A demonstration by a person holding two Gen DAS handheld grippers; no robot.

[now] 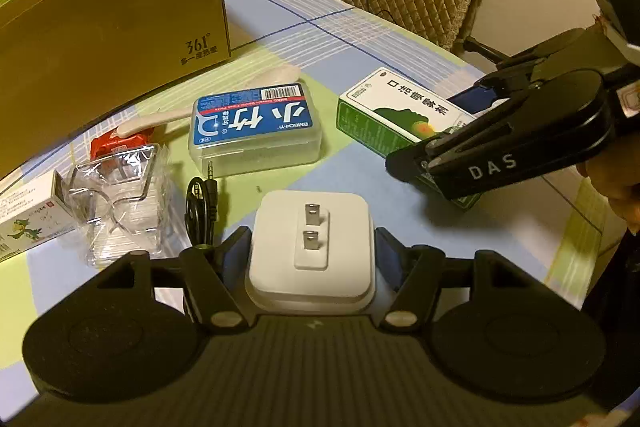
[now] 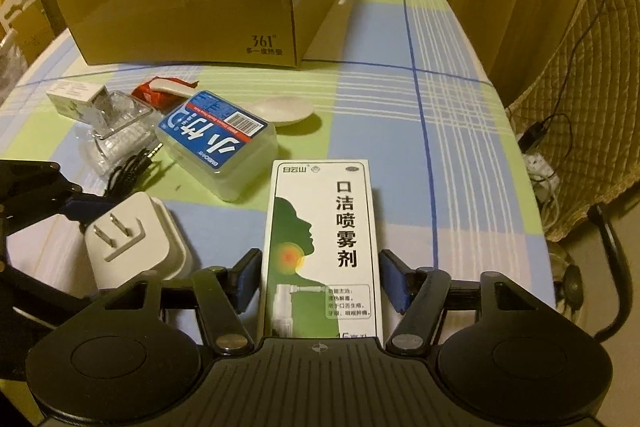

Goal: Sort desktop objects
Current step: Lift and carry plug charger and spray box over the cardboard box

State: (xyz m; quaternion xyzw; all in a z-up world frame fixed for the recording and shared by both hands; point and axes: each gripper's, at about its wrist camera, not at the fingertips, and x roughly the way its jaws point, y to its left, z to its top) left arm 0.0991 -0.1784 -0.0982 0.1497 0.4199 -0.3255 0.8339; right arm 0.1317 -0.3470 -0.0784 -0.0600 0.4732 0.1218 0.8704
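Note:
A white plug adapter (image 1: 312, 267) with two flat prongs sits between the fingers of my left gripper (image 1: 312, 243), whose pads press its sides; it also shows in the right wrist view (image 2: 132, 243). A white and green throat spray box (image 2: 320, 247) lies lengthwise on the table between the blue pads of my right gripper (image 2: 320, 267), which is shut against both long sides. In the left wrist view the right gripper (image 1: 420, 163) covers the near end of that spray box (image 1: 392, 107). A large open cardboard box (image 2: 192, 7) stands at the back left.
Behind the adapter lie a blue-labelled clear floss box (image 1: 256, 123), a black audio cable (image 1: 200, 203), crumpled clear packaging (image 1: 120, 195), a red packet (image 1: 116, 145), a white spoon (image 1: 276, 75) and a small white carton (image 1: 28, 219). A padded chair (image 2: 580, 107) stands past the table's right edge.

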